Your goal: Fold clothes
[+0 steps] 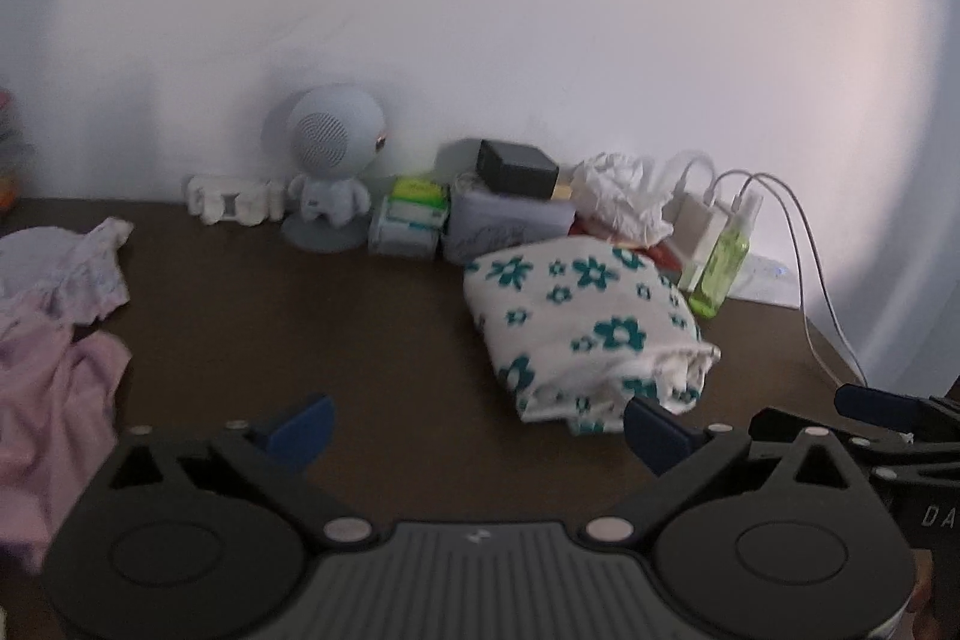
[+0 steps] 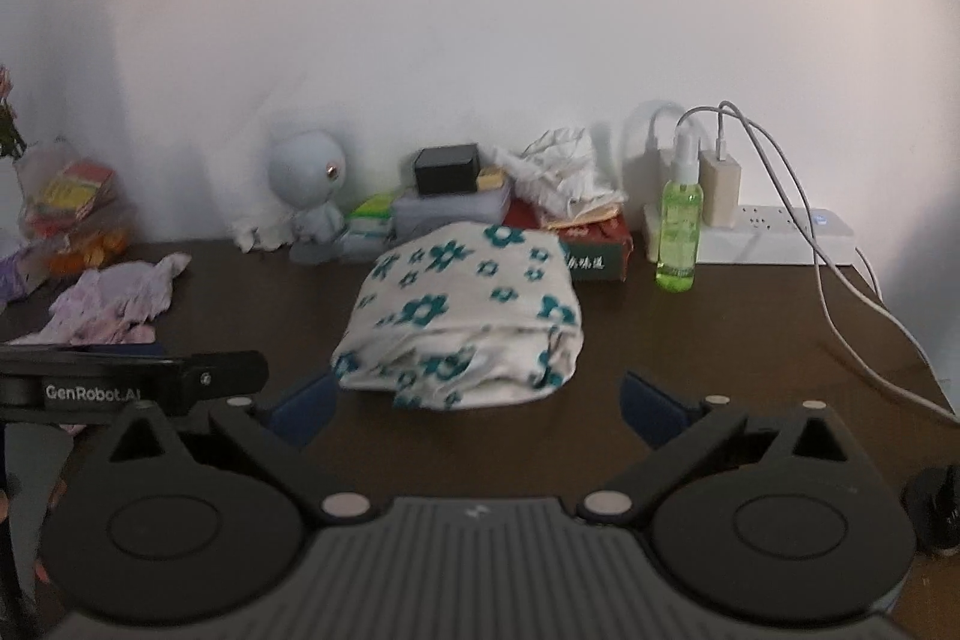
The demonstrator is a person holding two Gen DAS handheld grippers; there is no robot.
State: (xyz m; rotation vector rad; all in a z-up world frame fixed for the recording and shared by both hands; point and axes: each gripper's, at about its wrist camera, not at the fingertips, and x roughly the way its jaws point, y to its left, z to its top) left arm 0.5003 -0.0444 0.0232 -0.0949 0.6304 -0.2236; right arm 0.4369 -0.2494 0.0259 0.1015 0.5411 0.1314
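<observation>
My right tool [image 2: 477, 409] and left tool [image 1: 477, 430] gape wide, empty. Floral garment [image 2: 465, 322] sits folded on worktop [image 2: 720, 340]; pink clothes [image 1: 54, 388] remain unfolded.

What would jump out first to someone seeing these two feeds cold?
The folded white garment with teal flowers lies mid-table, just beyond the open right gripper, with nothing between its fingers. At the table's left edge sits a rumpled pink and lilac clothes pile, still unfolded. Along the wall stand a grey round-headed figure and a green spray bottle beside the power strip.
</observation>
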